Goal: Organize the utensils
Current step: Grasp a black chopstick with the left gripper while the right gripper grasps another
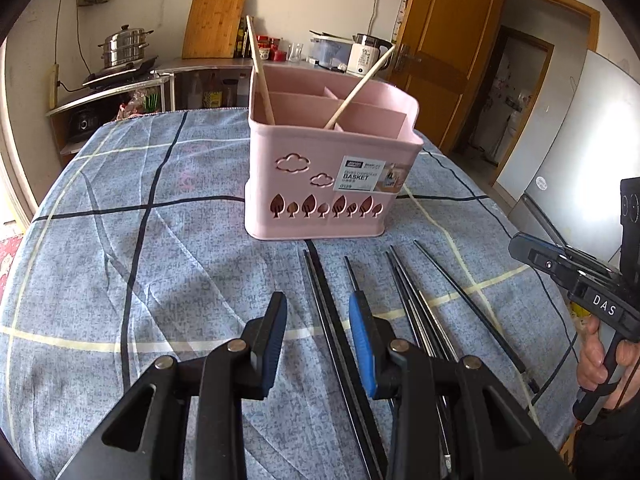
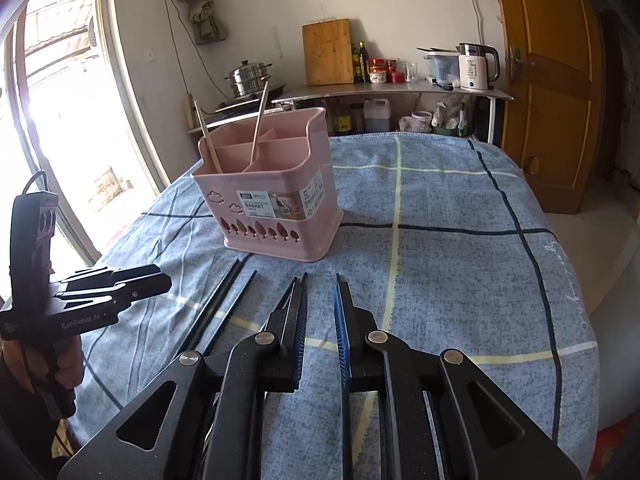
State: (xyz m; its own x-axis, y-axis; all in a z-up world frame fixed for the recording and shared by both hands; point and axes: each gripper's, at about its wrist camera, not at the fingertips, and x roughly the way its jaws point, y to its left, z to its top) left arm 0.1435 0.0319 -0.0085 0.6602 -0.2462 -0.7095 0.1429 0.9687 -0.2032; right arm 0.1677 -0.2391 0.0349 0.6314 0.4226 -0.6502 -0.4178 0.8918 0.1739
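Note:
A pink utensil basket [image 1: 328,168] [image 2: 276,208] stands on the blue checked tablecloth [image 1: 168,240]. Two wooden chopsticks [image 1: 261,72] [image 2: 259,120] lean in its compartments. Several black chopsticks [image 1: 460,292] [image 2: 224,304] lie on the cloth in front of it. My left gripper [image 1: 317,300] hovers low over them, open, with one black pair [image 1: 320,280] running on the cloth under the gap. It also shows at the left of the right wrist view [image 2: 156,276]. My right gripper [image 2: 319,280] is narrowly open with only cloth between its fingers, and more chopsticks lie just left of it. It shows side-on in the left wrist view [image 1: 520,246].
Behind the table is a steel counter [image 2: 400,88] with a kettle [image 2: 476,66], a cutting board [image 2: 328,52], jars and a steamer pot [image 2: 248,76]. A wooden door [image 2: 552,80] and a pale fridge [image 1: 580,160] are to the right. A hand [image 1: 596,352] holds the right gripper.

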